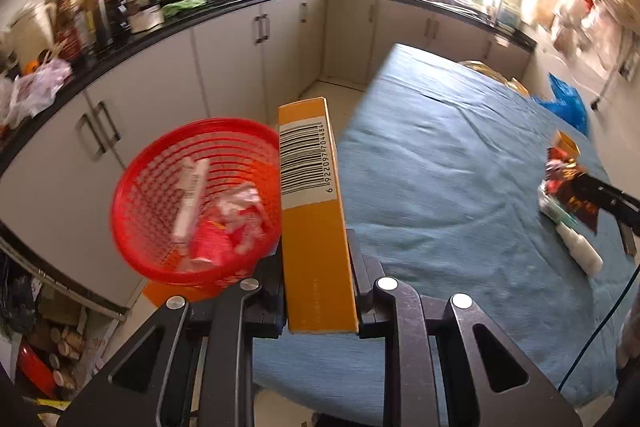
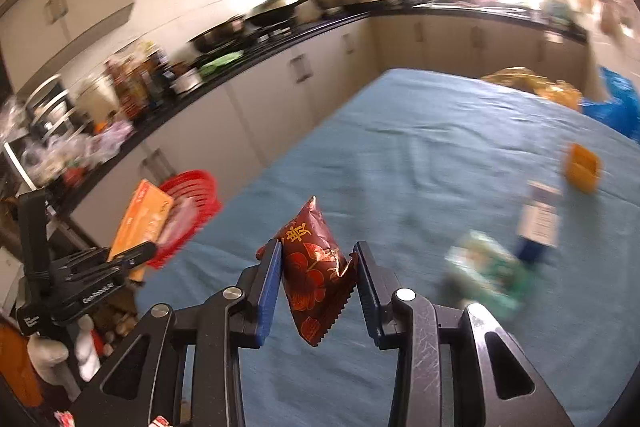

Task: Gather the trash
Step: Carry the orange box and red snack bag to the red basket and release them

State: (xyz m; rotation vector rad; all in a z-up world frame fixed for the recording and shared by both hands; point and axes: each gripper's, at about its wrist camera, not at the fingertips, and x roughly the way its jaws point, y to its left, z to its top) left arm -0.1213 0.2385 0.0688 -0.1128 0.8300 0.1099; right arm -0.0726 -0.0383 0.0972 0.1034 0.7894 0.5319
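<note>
My left gripper [image 1: 316, 247] is shut on an orange box [image 1: 312, 211] with a barcode, held in the air beside a red mesh basket [image 1: 160, 251] that holds paper scraps and wrappers. My right gripper [image 2: 316, 259] is shut on a dark red snack packet [image 2: 316, 271] above the blue-clothed table [image 2: 400, 167]. In the right wrist view the left gripper [image 2: 132, 251], orange box [image 2: 140, 219] and basket [image 2: 196, 187] show at the left. In the left wrist view the right gripper [image 1: 580, 179] shows at the right edge with the packet [image 1: 564, 183].
On the cloth lie a green packet [image 2: 488, 275], a blue-and-white box [image 2: 538, 223], a small orange box [image 2: 582, 167] and a white bottle [image 1: 580, 247]. A blue bag [image 2: 616, 107] is at the far corner. Kitchen counter [image 1: 200, 15] with pans and bottles runs along the left.
</note>
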